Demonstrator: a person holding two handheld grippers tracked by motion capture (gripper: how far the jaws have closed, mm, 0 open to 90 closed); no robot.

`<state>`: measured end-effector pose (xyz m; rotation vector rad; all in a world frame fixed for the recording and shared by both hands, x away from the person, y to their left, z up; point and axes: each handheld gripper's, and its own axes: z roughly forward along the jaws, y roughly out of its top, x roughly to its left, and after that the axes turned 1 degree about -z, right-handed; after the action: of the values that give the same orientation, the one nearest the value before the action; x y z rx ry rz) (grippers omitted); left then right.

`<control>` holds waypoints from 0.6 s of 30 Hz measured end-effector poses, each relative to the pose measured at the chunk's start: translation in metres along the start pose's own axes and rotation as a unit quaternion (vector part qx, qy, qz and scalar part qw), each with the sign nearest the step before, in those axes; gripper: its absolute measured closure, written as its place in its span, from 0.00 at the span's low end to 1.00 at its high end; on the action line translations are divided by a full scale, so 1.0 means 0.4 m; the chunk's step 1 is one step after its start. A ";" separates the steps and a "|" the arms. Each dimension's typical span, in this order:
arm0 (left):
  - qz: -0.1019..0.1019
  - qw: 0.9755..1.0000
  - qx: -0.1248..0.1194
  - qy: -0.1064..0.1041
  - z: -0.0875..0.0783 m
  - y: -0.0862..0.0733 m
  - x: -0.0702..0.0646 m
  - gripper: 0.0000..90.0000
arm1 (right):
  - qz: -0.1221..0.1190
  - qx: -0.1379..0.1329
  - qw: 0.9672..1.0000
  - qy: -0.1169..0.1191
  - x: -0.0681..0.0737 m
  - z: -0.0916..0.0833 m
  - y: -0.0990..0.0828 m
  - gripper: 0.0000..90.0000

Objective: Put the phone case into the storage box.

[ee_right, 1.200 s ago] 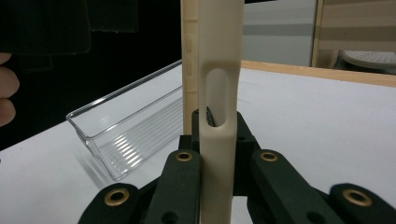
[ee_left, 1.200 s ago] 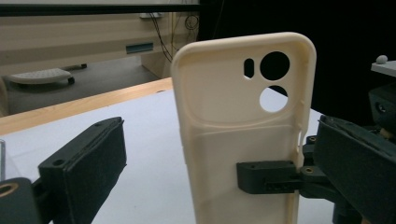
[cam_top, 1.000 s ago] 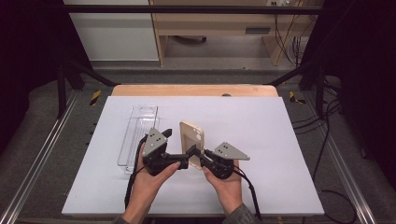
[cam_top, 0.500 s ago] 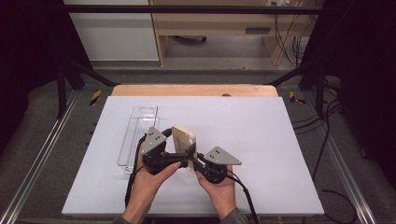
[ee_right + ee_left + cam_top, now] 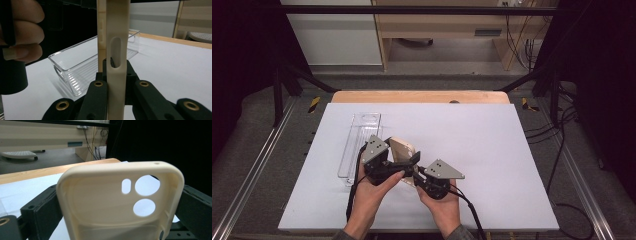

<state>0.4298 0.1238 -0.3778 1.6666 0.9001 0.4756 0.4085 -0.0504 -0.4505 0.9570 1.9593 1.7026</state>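
A cream phone case [image 5: 401,149] is held above the white table [image 5: 492,150] between both grippers. In the left gripper view the case [image 5: 100,202] faces me with its hollow inside and camera cut-outs, and my left gripper [image 5: 120,222] is shut across its width, a black jaw pressing on each long side. In the right gripper view the case [image 5: 117,32] stands edge-on, and my right gripper [image 5: 116,86] is shut on its thin wall. From above, the left gripper [image 5: 408,164] and right gripper [image 5: 414,173] meet at the case's lower end.
A clear plastic bin [image 5: 359,145] lies lengthwise on the table just left of the hands; it shows as the clear bin [image 5: 82,65] behind the case. A wooden board edge [image 5: 419,96] runs along the table's far side. Open table surface stretches to the right.
The case has tilted over to the left. The right hand and its gripper have shifted a little left, closer to the left gripper. The left hand has stayed put.
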 end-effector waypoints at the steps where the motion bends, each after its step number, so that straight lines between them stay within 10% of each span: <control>1: 0.000 1.000 0.000 0.000 -0.001 0.000 0.000 0.02 | 0.001 0.000 1.000 0.001 0.001 0.000 0.000 0.94; 18: -0.004 1.000 0.003 0.001 -0.007 -0.008 0.006 0.10 | 0.007 -0.001 1.000 -0.003 0.000 0.006 -0.002 0.94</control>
<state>0.4284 0.1275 -0.3802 1.6668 0.9101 0.4709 0.4100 -0.0485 -0.4517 0.9762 1.9520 1.7075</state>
